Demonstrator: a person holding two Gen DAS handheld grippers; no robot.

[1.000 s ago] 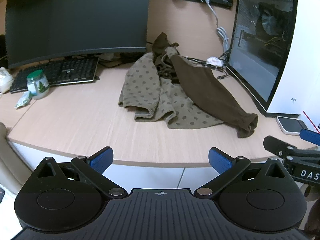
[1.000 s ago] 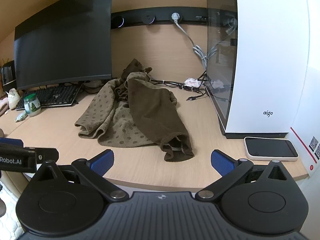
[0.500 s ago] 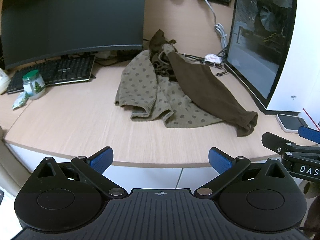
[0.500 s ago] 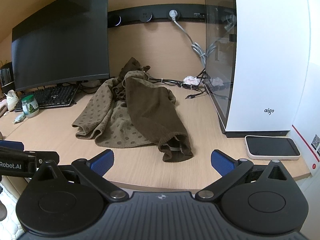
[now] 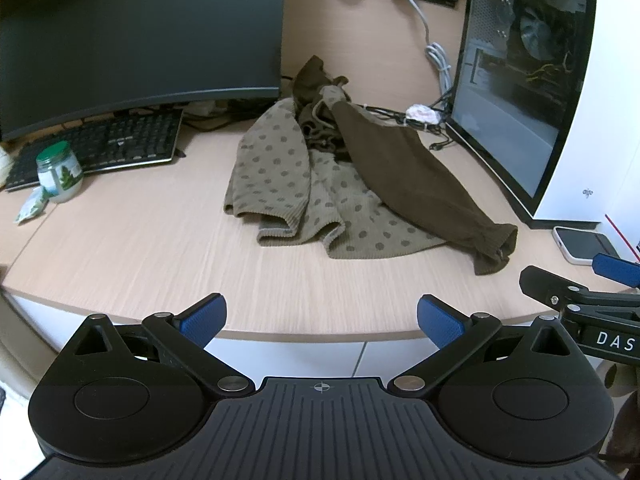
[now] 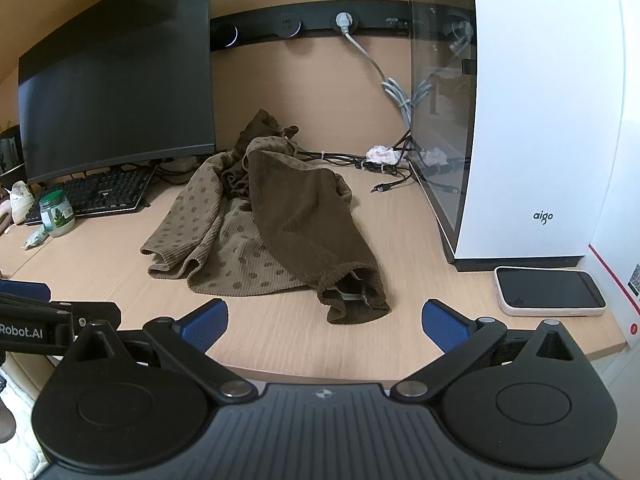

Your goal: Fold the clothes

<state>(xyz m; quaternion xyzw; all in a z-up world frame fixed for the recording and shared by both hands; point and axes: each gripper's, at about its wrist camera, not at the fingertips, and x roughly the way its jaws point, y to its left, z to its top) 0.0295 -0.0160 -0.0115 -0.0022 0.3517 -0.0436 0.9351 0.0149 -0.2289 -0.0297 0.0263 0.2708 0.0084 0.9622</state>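
Two views agree that both tools have crept closer to the clothes over the last second without reaching them, so folding has not begun. From the left wrist, the left tool hangs spread wide and empty at the front edge of the surface, the crumpled garment lying well ahead, its long axis running from the back wall toward the near right. From the right wrist, the right tool is likewise agape and empty, and the dark sleeve cuff points at it, near.
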